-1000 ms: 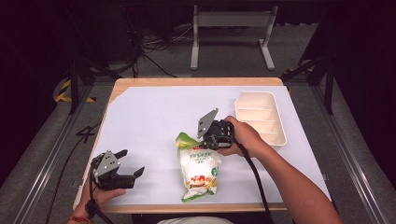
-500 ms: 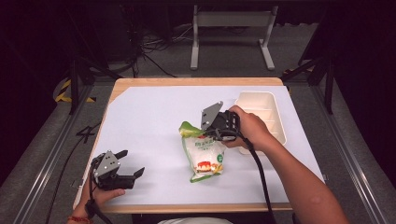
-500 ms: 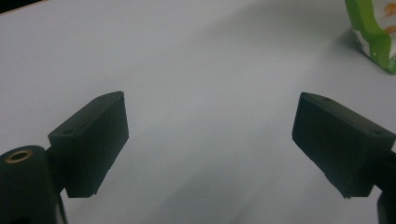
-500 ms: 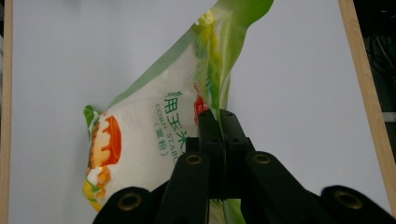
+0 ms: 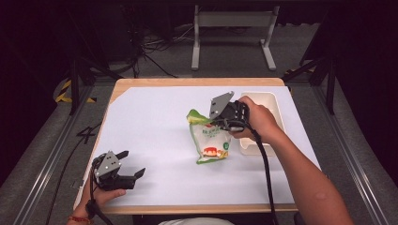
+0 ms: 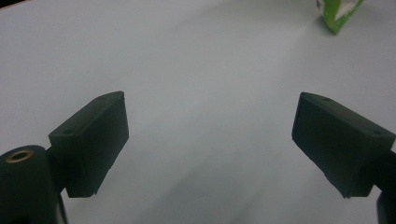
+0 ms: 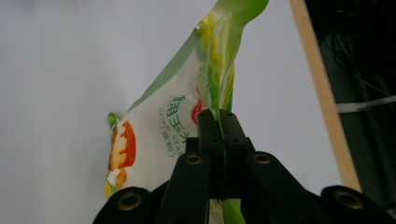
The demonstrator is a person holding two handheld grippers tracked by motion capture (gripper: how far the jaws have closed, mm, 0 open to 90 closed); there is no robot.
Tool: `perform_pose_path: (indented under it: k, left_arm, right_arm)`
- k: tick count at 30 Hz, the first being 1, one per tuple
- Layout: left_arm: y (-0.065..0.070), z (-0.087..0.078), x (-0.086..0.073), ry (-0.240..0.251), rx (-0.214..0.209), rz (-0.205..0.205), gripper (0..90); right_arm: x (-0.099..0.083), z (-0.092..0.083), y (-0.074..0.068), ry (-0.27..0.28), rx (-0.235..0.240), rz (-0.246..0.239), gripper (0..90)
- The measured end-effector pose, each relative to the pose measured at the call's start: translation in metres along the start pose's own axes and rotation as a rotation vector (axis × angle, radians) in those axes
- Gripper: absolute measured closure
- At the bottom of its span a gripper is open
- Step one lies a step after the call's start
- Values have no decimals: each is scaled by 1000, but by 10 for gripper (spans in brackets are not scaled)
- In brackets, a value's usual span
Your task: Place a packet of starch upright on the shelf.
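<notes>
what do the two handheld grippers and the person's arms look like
Both the left gripper and right gripper are black, each topped by a grey three-cornered plate and trailing a black cable. Their jaws are blocky black pads on arms with brass-coloured rivets. Forearms are unsleeved; an orange-red band circles the left wrist.

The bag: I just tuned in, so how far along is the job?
Done: the right gripper has pinched the green bag by its top edge. In hand: the bag hangs beside the white tray. Left: nothing is in the tray yet, perhaps its destination. The left gripper waits open.
</notes>
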State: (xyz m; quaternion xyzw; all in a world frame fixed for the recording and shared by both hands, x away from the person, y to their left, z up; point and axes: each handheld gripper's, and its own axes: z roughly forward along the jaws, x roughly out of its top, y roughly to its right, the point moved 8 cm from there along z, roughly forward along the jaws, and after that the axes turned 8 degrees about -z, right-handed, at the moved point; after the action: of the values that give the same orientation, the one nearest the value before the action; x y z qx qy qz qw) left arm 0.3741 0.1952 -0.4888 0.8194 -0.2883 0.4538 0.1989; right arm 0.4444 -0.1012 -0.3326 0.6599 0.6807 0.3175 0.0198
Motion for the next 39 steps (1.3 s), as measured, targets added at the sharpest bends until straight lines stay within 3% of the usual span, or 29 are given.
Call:
perform_pose_path:
  k: [6, 8, 9, 15, 18, 20, 29, 37, 39]
  left_arm:
    - [0, 0, 0, 1, -1, 0, 117]
    - [0, 1, 0, 0, -2, -1, 117]
    - [0, 1, 0, -1, -2, -1, 117]
    - [0, 1, -1, 0, -2, -2, 117]
    - [0, 0, -1, 0, -4, -6, 117]
    - [0, 1, -1, 0, -3, -7, 117]
    - [0, 2, 0, -3, -4, -3, 117]
    - [0, 2, -1, -6, -2, -11, 117]
    - [0, 2, -1, -5, 1, -9, 116]
  right_arm:
    - [-6, -18, 27, 20, -82, 30, 893]
    - [-7, -21, 31, 28, -85, 34, 893]
    - [-9, -26, 39, 35, -119, 45, 893]
    - [-15, -36, 55, 37, -166, 71, 893]
    - [-27, -44, 66, 28, -205, 96, 893]
    - [-33, -48, 69, 28, -205, 110, 893]
    - [-70, -65, 90, -16, -281, 182, 893]
    - [-111, -69, 108, -72, -329, 254, 893]
    - [-114, -69, 110, -74, -335, 262, 893]
